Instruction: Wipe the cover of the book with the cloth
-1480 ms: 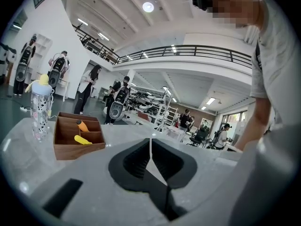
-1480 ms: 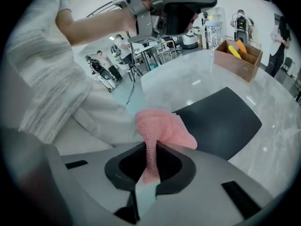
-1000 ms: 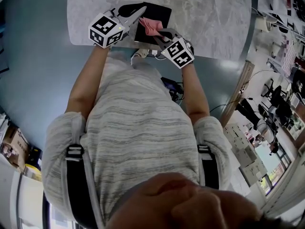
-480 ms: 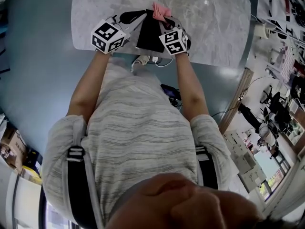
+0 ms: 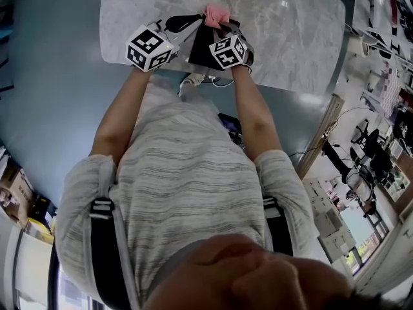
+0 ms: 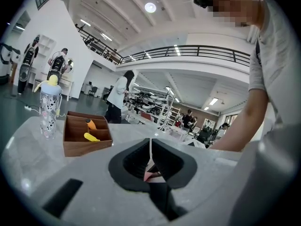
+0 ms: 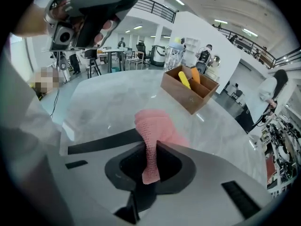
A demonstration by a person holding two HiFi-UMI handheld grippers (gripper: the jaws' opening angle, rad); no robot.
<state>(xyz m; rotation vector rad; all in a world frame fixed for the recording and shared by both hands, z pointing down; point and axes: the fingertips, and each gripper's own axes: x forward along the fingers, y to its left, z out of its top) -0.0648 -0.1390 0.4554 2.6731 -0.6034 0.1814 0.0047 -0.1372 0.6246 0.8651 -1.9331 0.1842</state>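
A black book lies flat near the front edge of the marble table. My right gripper is shut on a pink cloth. The cloth bunches at the book's far edge and hangs down between the jaws in the right gripper view. My left gripper sits at the book's far left corner with its jaws shut. In the left gripper view only a thin pale slit shows between the jaws. Whether that gripper presses on the book is hidden.
A wooden box with yellow and orange items stands further back on the table and also shows in the right gripper view. A clear bottle with a yellow top stands beside it. Cables hang at the table's near edge. People stand far off.
The right gripper has carried the pink cloth from the middle of the book to its far edge and tipped more steeply down. The left gripper has stayed in place.
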